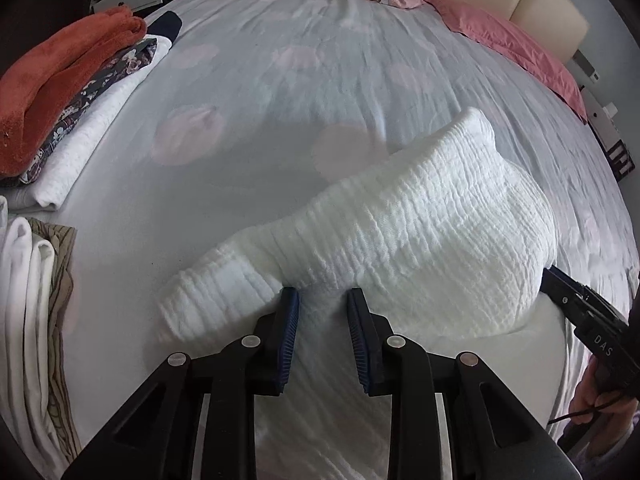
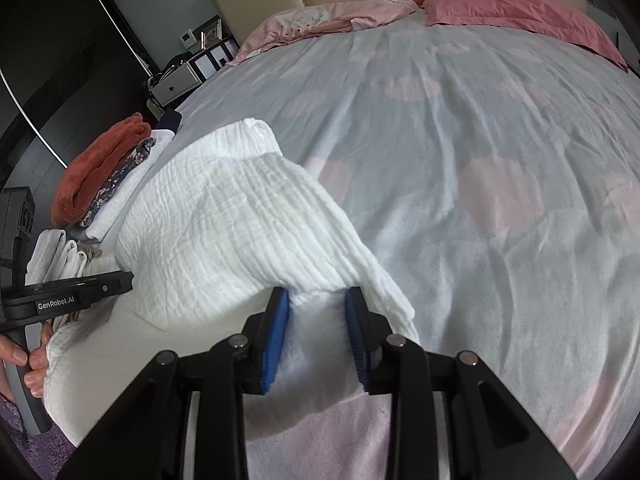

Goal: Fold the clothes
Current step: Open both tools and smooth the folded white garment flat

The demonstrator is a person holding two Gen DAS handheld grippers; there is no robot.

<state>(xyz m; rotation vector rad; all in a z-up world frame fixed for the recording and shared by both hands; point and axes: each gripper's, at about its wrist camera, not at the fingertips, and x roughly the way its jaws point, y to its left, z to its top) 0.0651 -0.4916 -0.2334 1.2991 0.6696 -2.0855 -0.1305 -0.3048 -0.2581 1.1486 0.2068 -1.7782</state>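
A white crinkled garment (image 1: pixel 404 240) is lifted off the bed, bunched and hanging between my two grippers. My left gripper (image 1: pixel 323 300) has cloth of this garment between its blue pads, jaws partly closed on it. My right gripper (image 2: pixel 317 300) likewise has the white garment (image 2: pixel 224 224) between its blue pads. The right gripper's body shows at the right edge of the left wrist view (image 1: pixel 592 320); the left gripper's body shows at the left of the right wrist view (image 2: pixel 68 292). Part of the garment drapes below toward the bed edge.
The bed (image 1: pixel 280 80) has a grey cover with pale pink spots. A pile of folded clothes, orange on top (image 1: pixel 60 84), lies at the left edge, with folded white items (image 1: pixel 24 280) nearer. Pink pillows (image 2: pixel 500 12) lie by the beige headboard.
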